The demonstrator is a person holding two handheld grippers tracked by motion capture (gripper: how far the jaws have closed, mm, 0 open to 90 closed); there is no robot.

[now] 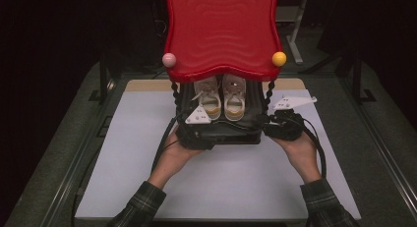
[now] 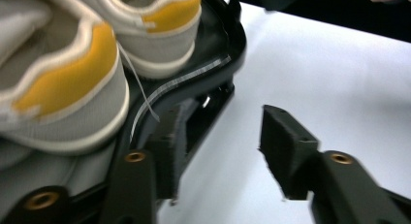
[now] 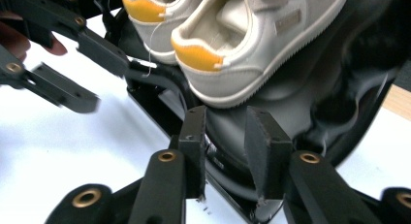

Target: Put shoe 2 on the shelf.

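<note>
A person sits at a white worktop [image 1: 147, 187] with a two-jaw tool in each hand. At the worktop's centre stands a small rack: a black base tray [image 1: 221, 133] carrying a pair of cream sneakers with yellow heel tabs [image 1: 221, 97], and a wavy red shelf [image 1: 222, 30] held above on twisted black posts.

The left tool [image 2: 218, 151] sits at the tray's 8 o'clock corner. Its jaws stand apart, one alongside the tray's rim and one over bare worktop, gripping nothing.

The right tool [image 3: 225, 151] sits at the tray's 4 o'clock corner. Its jaws straddle the tray's black rim, with a gap showing beside the pads, so they appear slack rather than clamped.

Judging by this, the rack has been set in place and both tools are letting go of the base. The next move calls for drawing each tool straight back toward 6 o'clock, jaws wide enough to clear the rim without nudging the rack or sneakers.
</note>
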